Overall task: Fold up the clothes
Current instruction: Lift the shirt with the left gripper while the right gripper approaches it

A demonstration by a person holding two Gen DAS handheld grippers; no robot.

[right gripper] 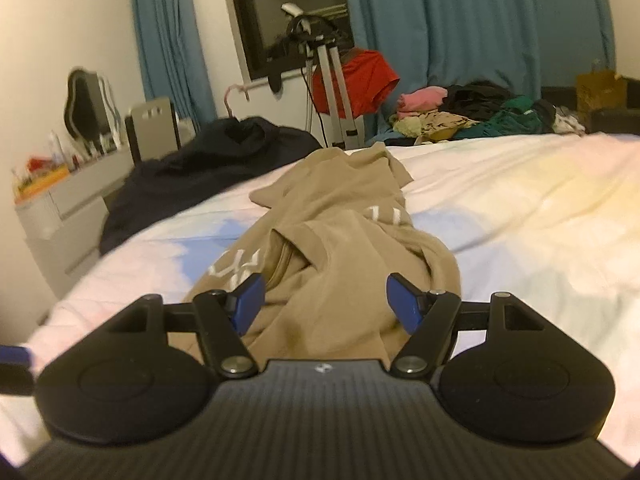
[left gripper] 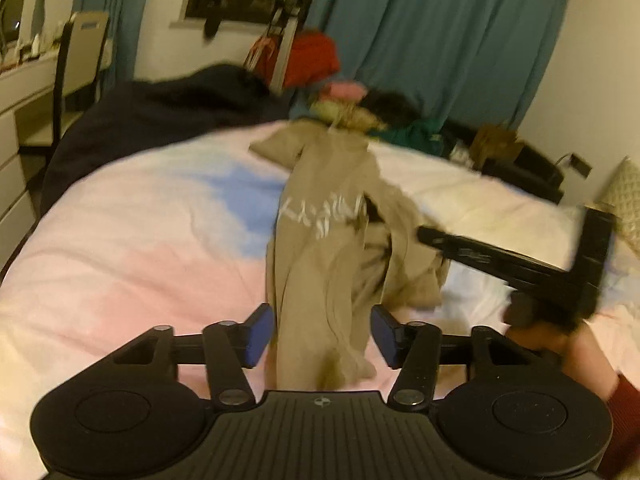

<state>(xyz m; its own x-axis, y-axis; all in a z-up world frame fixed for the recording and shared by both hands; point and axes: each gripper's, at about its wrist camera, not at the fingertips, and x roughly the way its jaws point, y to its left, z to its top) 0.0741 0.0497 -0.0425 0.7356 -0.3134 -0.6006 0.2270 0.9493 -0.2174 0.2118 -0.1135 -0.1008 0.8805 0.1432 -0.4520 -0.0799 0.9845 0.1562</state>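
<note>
Bedroom w/ teal curtains [right gripper: 460, 20] at the far wall; a bed [left gripper: 120, 240] under a pink/blue/white cover fills most of both views. Going left to right: a white dresser [right gripper: 60, 208] at far left, then a dark navy garment [right gripper: 208, 160] heaped on the bed's far-left edge, prob. just parked out of the work area. Centre: the tan T-shirt [left gripper: 328, 240], crumpled and bunched into a long narrow strip, not flat and not folded. Its long axis runs near-to-far, approx. straight away from both cameras; white lettering shows mid-length, one short sleeve sticks out left at the far end, so the near end looks like the hem side, tho that's a guess.

Left gripper [left gripper: 322, 336]: jaws spread wide either side of the shirt's near end, grasping nothing. Right gripper [right gripper: 324, 302]: also spread apart, straddling the near bunch, no cloth pinched. Both line up w/ the strip, which suits taking the near edge to spread it.

Far right: a mixed clothes pile [right gripper: 460, 112] beyond the bed, pink, black, green. Left view is motion-blurred.
</note>
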